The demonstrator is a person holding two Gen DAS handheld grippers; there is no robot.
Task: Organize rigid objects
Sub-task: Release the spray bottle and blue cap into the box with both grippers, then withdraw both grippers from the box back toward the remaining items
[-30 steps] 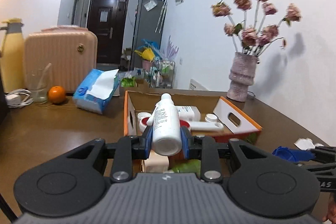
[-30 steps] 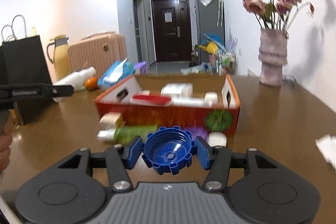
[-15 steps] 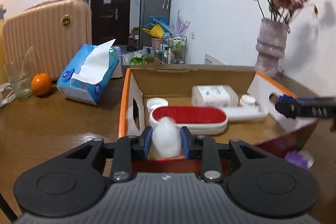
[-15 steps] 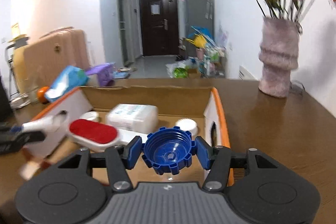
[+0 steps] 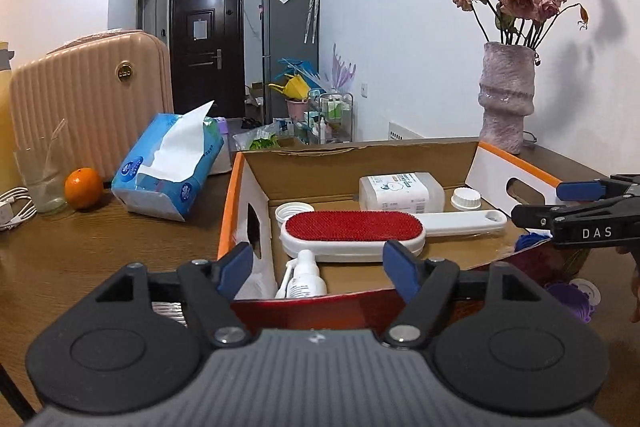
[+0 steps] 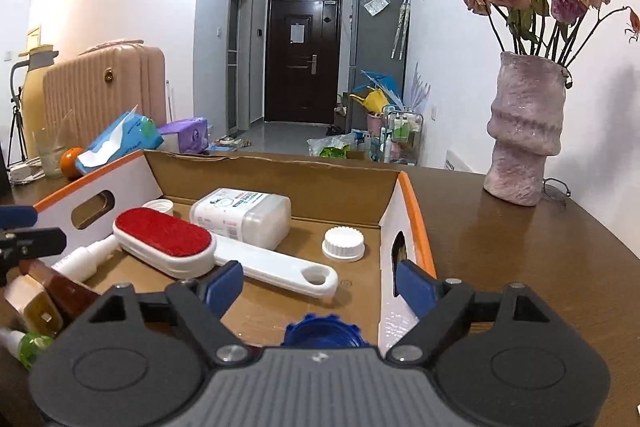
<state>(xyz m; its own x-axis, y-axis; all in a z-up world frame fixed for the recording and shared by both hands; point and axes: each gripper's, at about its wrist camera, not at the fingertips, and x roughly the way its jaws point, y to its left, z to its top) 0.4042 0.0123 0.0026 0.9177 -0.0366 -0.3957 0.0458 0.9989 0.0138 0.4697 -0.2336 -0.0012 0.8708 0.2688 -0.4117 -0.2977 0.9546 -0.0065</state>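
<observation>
An orange-edged cardboard box (image 5: 234,199) (image 6: 416,215) stands on the brown table. In it lie a red-faced white brush (image 5: 352,231) (image 6: 164,239), a clear rectangular bottle (image 5: 400,191) (image 6: 240,215), white caps and a white spray bottle (image 5: 306,277) (image 6: 86,259). My left gripper (image 5: 318,265) is open just above the spray bottle at the box's near wall. My right gripper (image 6: 318,287) is open over the box's right near corner, and the blue ridged cap (image 6: 322,331) lies on the box floor below it.
A pink vase with dried roses (image 5: 506,103) (image 6: 524,135) stands right of the box. A tissue pack (image 5: 168,171), an orange (image 5: 83,187), a glass and a beige suitcase (image 5: 88,99) are left. Small bottles (image 6: 28,311) lie outside the box front.
My left gripper opened and let the white spray bottle drop into the box. My right gripper opened and let the blue cap drop into the box. Both moved over the box.
</observation>
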